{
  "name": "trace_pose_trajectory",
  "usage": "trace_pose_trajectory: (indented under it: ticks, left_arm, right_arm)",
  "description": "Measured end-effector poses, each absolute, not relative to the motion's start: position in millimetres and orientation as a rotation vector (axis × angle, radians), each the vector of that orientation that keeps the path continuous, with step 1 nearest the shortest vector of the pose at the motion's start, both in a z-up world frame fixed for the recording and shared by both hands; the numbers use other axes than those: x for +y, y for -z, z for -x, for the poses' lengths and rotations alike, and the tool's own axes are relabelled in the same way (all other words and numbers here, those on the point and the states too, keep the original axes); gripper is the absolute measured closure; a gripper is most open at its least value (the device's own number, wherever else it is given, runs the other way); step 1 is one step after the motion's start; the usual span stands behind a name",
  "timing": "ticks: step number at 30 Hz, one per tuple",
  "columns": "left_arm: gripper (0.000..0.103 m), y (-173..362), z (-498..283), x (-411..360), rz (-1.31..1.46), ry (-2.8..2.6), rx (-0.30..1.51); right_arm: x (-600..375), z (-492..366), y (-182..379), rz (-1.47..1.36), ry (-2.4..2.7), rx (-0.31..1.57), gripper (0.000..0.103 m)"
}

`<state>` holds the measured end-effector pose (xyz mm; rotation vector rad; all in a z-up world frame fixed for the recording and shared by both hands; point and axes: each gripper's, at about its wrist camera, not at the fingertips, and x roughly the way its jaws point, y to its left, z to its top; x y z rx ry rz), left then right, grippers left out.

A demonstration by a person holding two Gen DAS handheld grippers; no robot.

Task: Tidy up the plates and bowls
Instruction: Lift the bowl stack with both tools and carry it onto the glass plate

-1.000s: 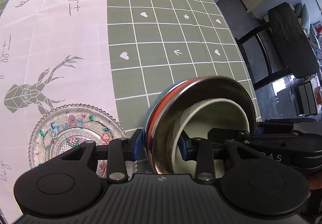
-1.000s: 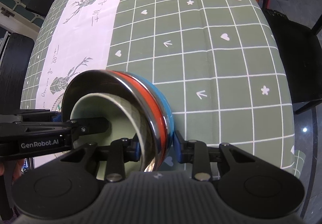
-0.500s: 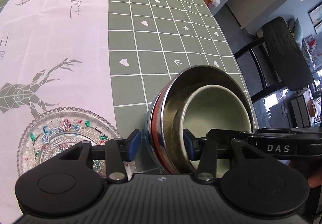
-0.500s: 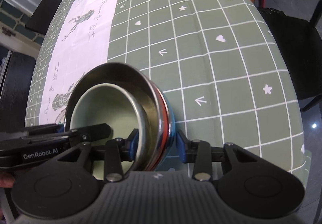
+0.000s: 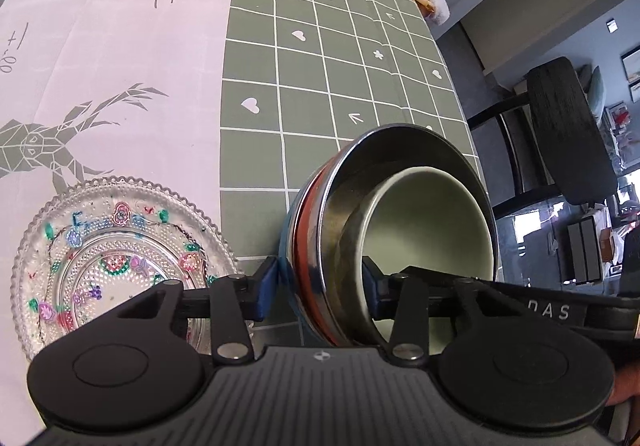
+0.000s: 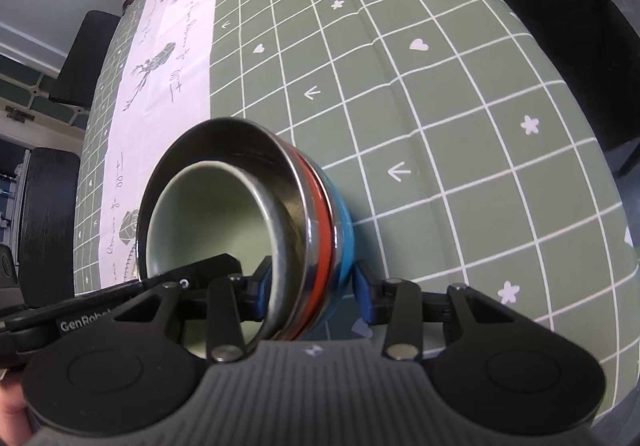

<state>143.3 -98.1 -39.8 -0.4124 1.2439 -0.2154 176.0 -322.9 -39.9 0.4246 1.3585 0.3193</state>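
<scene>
Gripping the nested bowl stack [image 5: 404,238] from opposite sides, the left gripper [image 5: 318,286] and right gripper [image 6: 310,286] each pinch its rim wall between narrow fingers. The stack sits tilted on its side over the green checked tablecloth [image 6: 440,93], a pale bowl [image 6: 208,221] innermost. Just beside it lies a beaded glass plate [image 5: 112,254].

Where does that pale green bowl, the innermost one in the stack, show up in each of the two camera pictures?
Left wrist view: the pale green bowl sits lower right of centre, nested inside the steel bowl.
Right wrist view: the pale green bowl sits lower left of centre, inside the same steel bowl.
Shared landmark: the white table runner with deer prints.
</scene>
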Motion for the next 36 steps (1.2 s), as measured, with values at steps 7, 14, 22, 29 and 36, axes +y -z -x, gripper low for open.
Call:
trace_pose_trajectory:
  ticks: [7,14,22,29,36]
  left_arm:
    - [0.056,39,-146,-104,0.384,0.204,1.271]
    - [0.056,32,-149,-101,0.378,0.206,1.293]
    - [0.056,7,-142,-81,0.376,0.177,1.291]
    - [0.056,-11,-121,-43,0.385,0.114,1.284]
    - [0.056,-15,-99,-4,0.419,0.053,1.302]
  right_arm:
    - [-326,-178,40,-0.435,-0.302,1.371,0.065]
    - [-323,-180,32,-0.406,-0.308,1.370,0.067]
    - [-301,-182,10,-0.364,-0.357,1.349,0.067]
    - [-259,-178,-3,-0.303,-0.430,1.369,0.067]
    - [-212,-170,-4,-0.251,-0.522,1.384,0.067]
